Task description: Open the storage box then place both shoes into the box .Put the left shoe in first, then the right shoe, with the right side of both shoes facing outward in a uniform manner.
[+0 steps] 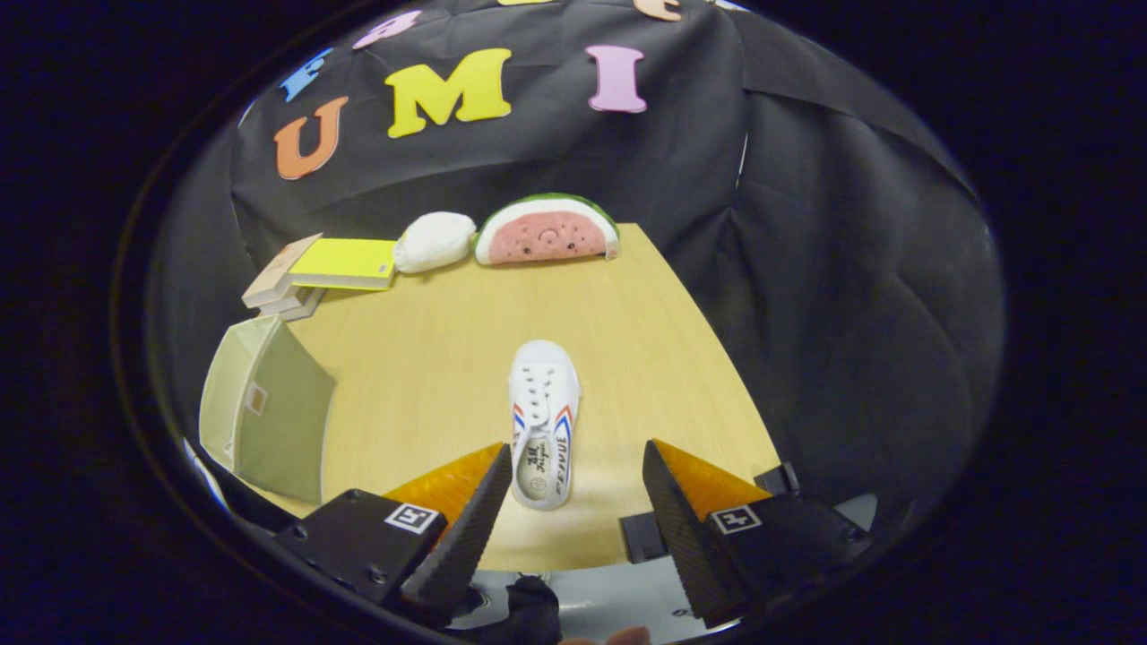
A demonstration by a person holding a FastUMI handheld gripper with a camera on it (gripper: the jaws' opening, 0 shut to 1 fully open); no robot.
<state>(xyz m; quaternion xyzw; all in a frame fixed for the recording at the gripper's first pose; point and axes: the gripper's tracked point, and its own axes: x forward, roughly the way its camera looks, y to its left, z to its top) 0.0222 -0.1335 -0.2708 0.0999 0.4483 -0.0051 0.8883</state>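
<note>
Black cloth walls on three sides, draped and creased, closing off the booth. Wooden table (430,358) below, pale, running from the near edge to the far wall.

Olive fabric storage box (269,412) at the left edge of the table, near side, its flap or panel facing in; whether open or closed, cannot tell from this angle. Soft-sided by the look, likely to give and slide under a push.

Far end, left to right: stacked books (323,269) with a yellow cover on top, white plush object (436,240), watermelon-slice cushion (547,231) against the wall.

White canvas shoe (543,421) alone at mid-table, toe pointing far, heel near, red and blue stripes on both flanks, laces tied. Which foot: not settled from above. Second shoe not located.

Gripper (573,511) above the near table edge, fingers spread wide, holding nothing. Shoe heel just ahead of them, close to the left finger (475,511), well apart from the right.

Handling, as judged: light, canvas upper soft and collapsible, rubber sole and heel counter stiffer. Best purchase across the heel collar or sidewalls near the opening; pinching the tongue or laces risks a swinging, tilting carry. Some grip expected from the canvas weave.
</note>
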